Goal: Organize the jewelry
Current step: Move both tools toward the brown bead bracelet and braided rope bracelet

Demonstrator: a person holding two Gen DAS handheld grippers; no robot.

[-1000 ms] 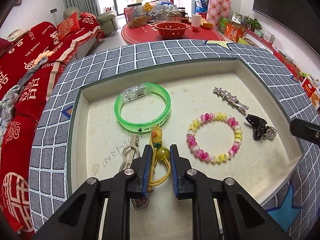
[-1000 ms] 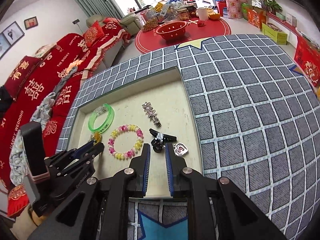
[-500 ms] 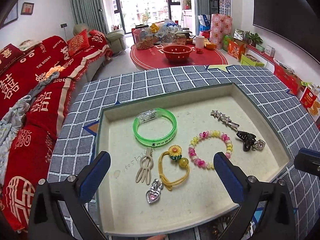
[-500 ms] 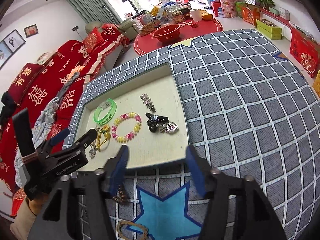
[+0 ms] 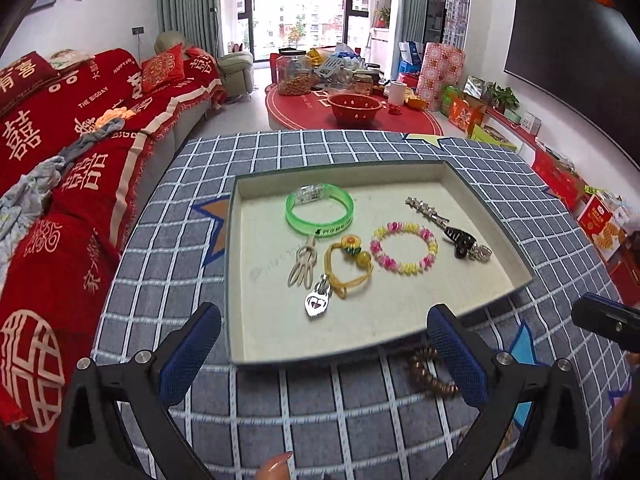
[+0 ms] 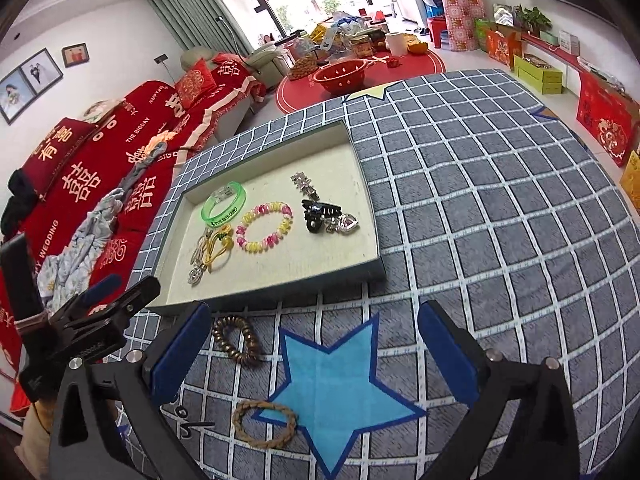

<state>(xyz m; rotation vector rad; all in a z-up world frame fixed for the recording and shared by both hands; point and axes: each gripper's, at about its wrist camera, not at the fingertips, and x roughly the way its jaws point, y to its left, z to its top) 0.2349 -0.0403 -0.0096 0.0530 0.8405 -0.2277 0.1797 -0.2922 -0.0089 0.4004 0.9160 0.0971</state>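
Note:
A shallow cream tray (image 5: 236, 264) on the checked cloth holds a green bangle (image 5: 320, 216), a pink-and-yellow bead bracelet (image 5: 404, 252), a yellow sunflower hair tie (image 5: 348, 264), a heart pendant (image 5: 318, 302), a beige clip (image 5: 302, 268), a silver star clip (image 5: 426, 210) and a black claw clip (image 5: 462, 240). My left gripper (image 5: 320, 328) stands wide open before the tray's near rim, nothing between its fingers. My right gripper (image 6: 314, 316) hovers over the cloth, its jaws opening and empty. A brown coil tie (image 6: 236, 338) and a braided ring (image 6: 264, 422) lie outside the tray.
A sofa with red covers (image 5: 60, 152) runs along the left. A blue star patch (image 6: 336, 384) lies under the right gripper. Beyond the cloth stands a round red table (image 5: 352, 116) with a red bowl and jars. A fingertip (image 5: 276, 468) shows at the bottom edge.
Both grippers went from shut to wide open and drew back from the tray. The left one let go of the yellow hair tie, which now lies in the tray.

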